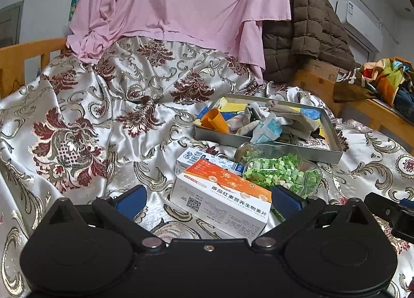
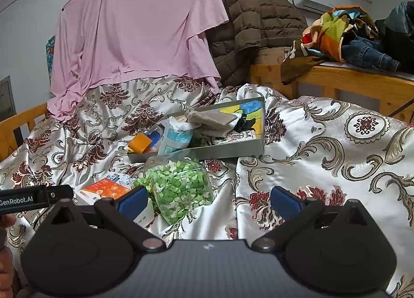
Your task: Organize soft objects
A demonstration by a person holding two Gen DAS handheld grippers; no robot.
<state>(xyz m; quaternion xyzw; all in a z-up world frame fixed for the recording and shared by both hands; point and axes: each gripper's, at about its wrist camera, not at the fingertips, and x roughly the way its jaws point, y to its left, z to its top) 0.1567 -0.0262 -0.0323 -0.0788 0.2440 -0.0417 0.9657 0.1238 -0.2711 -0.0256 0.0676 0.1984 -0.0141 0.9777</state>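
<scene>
A grey metal tray point(image 1: 258, 141) point(image 2: 233, 149) lies on the patterned bedspread and holds grey socks point(image 1: 292, 114) point(image 2: 212, 119), a white-blue soft packet point(image 1: 269, 128) point(image 2: 176, 137) and an orange cup point(image 1: 214, 120) point(image 2: 141, 142). In front of it lie a clear jar of green pieces point(image 1: 279, 171) point(image 2: 181, 186) and an orange-white box point(image 1: 222, 199) point(image 2: 106, 189). My left gripper point(image 1: 208, 201) is open and empty, its fingers either side of the box. My right gripper point(image 2: 208, 199) is open and empty just before the jar.
A blue-white carton point(image 1: 204, 159) lies behind the box. A pink sheet point(image 1: 181, 5) and a brown quilted jacket point(image 1: 305, 28) hang at the back. Wooden bed rails point(image 2: 349, 83) carry a heap of colourful clothes point(image 2: 349, 36). The bedspread point(image 2: 323, 142) is wrinkled.
</scene>
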